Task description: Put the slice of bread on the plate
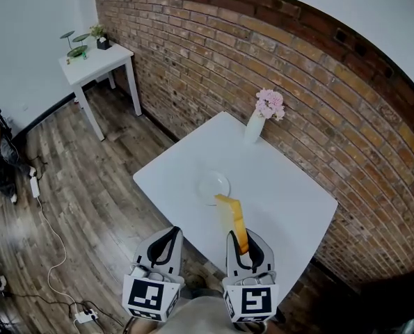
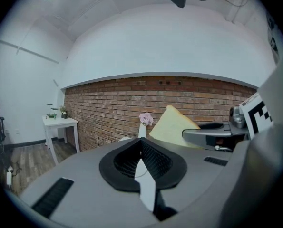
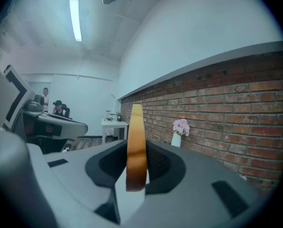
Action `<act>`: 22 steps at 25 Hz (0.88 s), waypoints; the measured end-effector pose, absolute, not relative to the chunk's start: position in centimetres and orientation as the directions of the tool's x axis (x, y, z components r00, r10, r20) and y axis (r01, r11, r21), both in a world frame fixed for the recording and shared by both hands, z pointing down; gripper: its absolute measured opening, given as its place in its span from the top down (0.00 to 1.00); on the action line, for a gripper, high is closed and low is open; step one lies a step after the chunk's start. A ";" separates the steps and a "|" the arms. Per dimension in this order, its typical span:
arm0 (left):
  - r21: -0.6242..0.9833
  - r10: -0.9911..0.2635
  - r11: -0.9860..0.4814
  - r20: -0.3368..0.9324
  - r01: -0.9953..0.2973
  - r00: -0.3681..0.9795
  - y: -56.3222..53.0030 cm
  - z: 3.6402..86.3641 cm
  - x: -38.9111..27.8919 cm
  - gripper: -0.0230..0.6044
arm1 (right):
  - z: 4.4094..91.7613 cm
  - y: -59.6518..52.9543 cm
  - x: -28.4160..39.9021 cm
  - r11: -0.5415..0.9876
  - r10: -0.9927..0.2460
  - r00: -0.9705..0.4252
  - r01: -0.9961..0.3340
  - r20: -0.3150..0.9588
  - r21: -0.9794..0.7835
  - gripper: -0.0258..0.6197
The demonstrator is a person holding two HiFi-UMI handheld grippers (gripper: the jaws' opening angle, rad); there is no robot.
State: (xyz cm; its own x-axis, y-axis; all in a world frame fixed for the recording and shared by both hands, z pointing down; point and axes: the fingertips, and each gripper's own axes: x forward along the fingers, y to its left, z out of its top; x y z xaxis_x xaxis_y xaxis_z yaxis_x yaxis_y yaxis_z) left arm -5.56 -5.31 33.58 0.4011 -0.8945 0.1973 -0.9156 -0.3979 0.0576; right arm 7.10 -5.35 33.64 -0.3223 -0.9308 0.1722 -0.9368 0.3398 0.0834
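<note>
Tools side by side: left tool [image 1: 172, 231] pressed together, empty; right tool [image 1: 241, 242] pinching bread [image 1: 232, 218] upright on edge, over near side of table [image 1: 290, 193], short of plate [image 1: 213, 185]. Best carried forward over plate, lowered, laid flat before release. Bread's broad face only in left gripper view; in right gripper view, just its crust edge.
</note>
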 end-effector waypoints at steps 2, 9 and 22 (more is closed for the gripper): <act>0.054 -0.892 -0.405 0.199 -0.913 0.407 -6.0 33.4 -5.3 0.95 | 33.6 -5.9 7.3 0.335 -0.932 -0.318 -0.939 0.173 0.082 0.81; 0.058 -0.865 -0.458 0.202 -0.887 0.460 -8.7 33.4 -4.6 0.95 | 33.7 -8.1 7.6 0.295 -0.944 -0.277 -0.952 0.181 0.080 0.81; 0.095 -0.796 -0.570 0.182 -0.816 0.577 -16.1 33.5 -7.4 0.95 | 34.5 -13.6 5.3 0.164 -0.967 -0.132 -0.977 0.216 0.135 0.81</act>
State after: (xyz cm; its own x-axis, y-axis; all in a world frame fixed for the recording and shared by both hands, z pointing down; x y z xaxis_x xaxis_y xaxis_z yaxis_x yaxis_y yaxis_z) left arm -7.39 -16.14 33.54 0.5770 -0.7962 0.1820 -0.8163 -0.5699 0.0947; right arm 5.33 -13.62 34.45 -0.1323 -0.9673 0.2164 -0.9772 0.1639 0.1351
